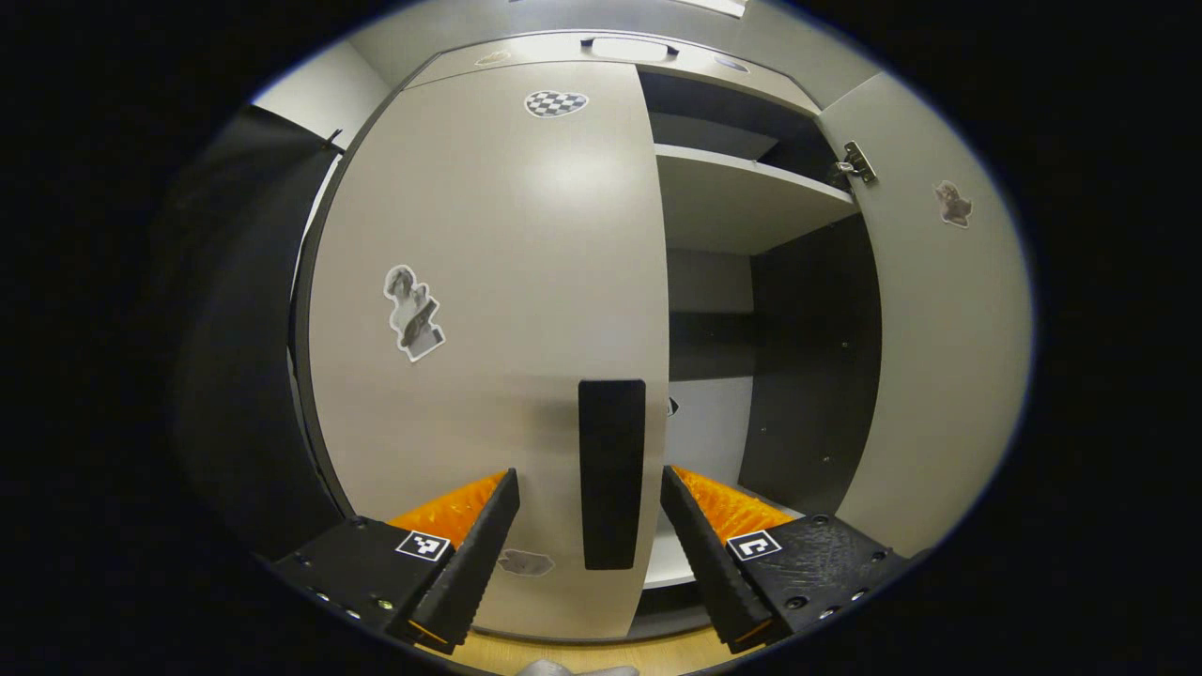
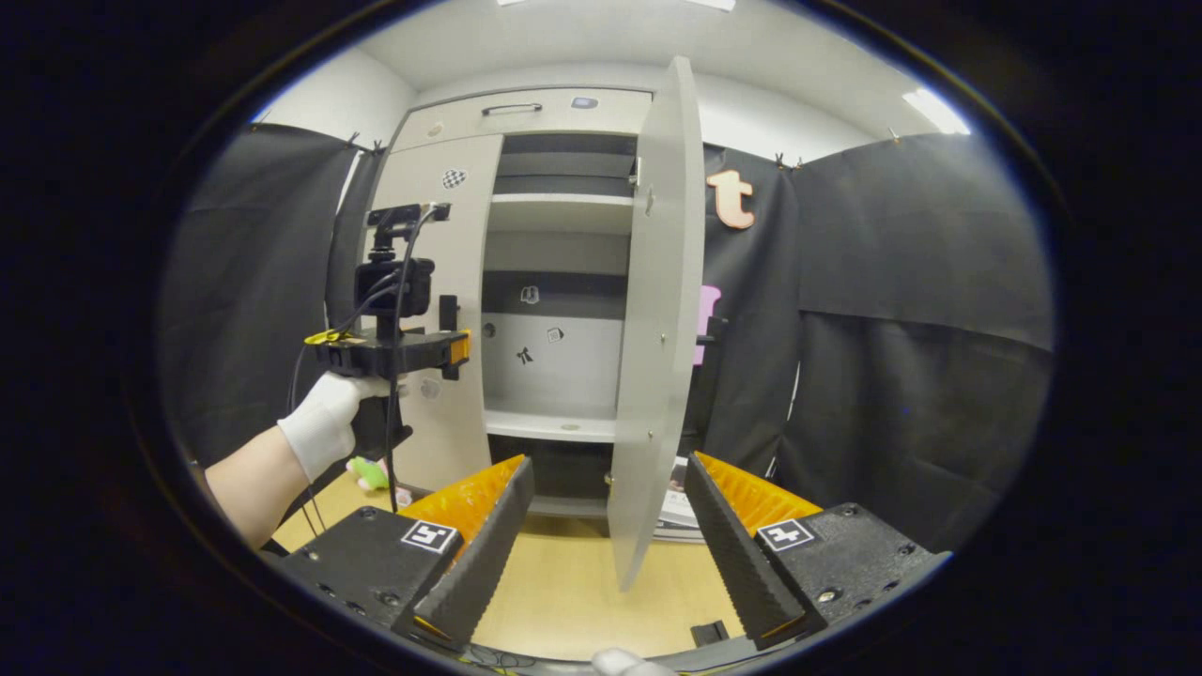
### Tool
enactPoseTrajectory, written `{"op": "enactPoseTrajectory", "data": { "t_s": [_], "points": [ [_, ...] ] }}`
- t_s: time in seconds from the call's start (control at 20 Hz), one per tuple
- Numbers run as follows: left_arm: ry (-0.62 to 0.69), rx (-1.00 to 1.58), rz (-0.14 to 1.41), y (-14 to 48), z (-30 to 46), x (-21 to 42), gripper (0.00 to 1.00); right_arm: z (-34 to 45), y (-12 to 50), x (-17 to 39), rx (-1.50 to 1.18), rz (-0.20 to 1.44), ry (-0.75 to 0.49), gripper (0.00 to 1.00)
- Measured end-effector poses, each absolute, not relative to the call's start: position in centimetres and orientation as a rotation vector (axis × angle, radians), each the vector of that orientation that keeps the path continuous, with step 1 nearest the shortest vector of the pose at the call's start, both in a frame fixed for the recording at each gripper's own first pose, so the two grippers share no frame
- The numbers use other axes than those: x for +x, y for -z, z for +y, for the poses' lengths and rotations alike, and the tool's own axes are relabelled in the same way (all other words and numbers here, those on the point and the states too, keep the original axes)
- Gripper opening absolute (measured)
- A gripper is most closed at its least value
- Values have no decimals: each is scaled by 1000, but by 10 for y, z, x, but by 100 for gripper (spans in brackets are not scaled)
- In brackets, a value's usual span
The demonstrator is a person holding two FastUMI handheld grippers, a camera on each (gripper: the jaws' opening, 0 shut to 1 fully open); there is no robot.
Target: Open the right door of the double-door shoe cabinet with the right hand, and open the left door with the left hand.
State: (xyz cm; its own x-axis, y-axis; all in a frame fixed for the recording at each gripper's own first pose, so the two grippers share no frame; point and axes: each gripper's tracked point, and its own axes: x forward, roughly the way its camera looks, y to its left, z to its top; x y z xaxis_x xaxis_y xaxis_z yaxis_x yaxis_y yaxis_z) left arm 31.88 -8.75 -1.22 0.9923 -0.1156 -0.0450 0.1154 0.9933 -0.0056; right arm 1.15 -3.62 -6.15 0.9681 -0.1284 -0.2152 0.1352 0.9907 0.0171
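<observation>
The shoe cabinet's left door (image 1: 488,282) is closed and pale grey, with a black vertical handle (image 1: 611,474) near its right edge. My left gripper (image 1: 590,471) is open, and the handle stands in the gap between its orange-backed fingers without either pad pressing on it. The right door (image 2: 657,310) is swung out and seen almost edge-on; its inner face (image 1: 939,329) shows beside the open bay. My right gripper (image 2: 608,460) is open in front of that door's lower edge, holding nothing. A white-gloved hand (image 2: 329,418) holds the left gripper (image 2: 458,352) up at the left door (image 2: 441,282).
Inside the open half are pale shelves (image 2: 554,214) and a dark back wall. A drawer with a handle (image 2: 512,109) tops the cabinet. Black cloth (image 2: 920,376) hangs on both sides. On the wooden floor (image 2: 563,582) lie a green object (image 2: 371,472) and printed paper (image 2: 681,507).
</observation>
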Motion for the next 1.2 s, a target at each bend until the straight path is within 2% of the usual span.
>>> {"op": "enactPoseTrajectory", "data": {
  "t_s": [0.05,0.1,0.15,0.2,0.3,0.35,0.4,0.45,0.5,0.55,0.65,0.85,0.95,1.1,1.2],
  "points": [
    [101,0,46,13,-86,321,91,-37,61,11,32,216,133,97],
    [92,-1,62,16,-86,324,89,-38,62,12,35,216,133,100],
    [96,-11,79,20,-88,326,84,-38,62,12,36,218,134,100],
    [101,-16,96,25,-89,328,73,-38,61,13,35,216,133,100],
    [111,-10,105,29,-92,332,70,-39,60,13,27,210,136,100],
    [111,-3,104,31,-92,335,55,-39,59,14,26,205,135,100],
    [109,4,115,34,-93,335,48,-40,59,13,25,205,135,97],
    [129,1,92,33,-98,336,47,-40,58,13,25,203,136,100],
    [119,11,101,32,-97,335,46,-42,57,14,26,203,138,97],
    [112,18,94,31,-97,335,30,-42,57,13,28,205,138,97],
    [108,3,94,31,-95,335,23,-42,57,12,33,206,137,100],
    [110,-35,109,32,-96,335,5,-44,55,11,32,204,135,96],
    [118,-34,115,33,-96,333,5,-44,52,9,33,195,132,100],
    [134,-34,115,33,-94,331,5,-43,52,6,40,190,124,100],
    [142,-36,114,33,-94,328,5,-41,50,3,39,189,113,96]
  ]
}}
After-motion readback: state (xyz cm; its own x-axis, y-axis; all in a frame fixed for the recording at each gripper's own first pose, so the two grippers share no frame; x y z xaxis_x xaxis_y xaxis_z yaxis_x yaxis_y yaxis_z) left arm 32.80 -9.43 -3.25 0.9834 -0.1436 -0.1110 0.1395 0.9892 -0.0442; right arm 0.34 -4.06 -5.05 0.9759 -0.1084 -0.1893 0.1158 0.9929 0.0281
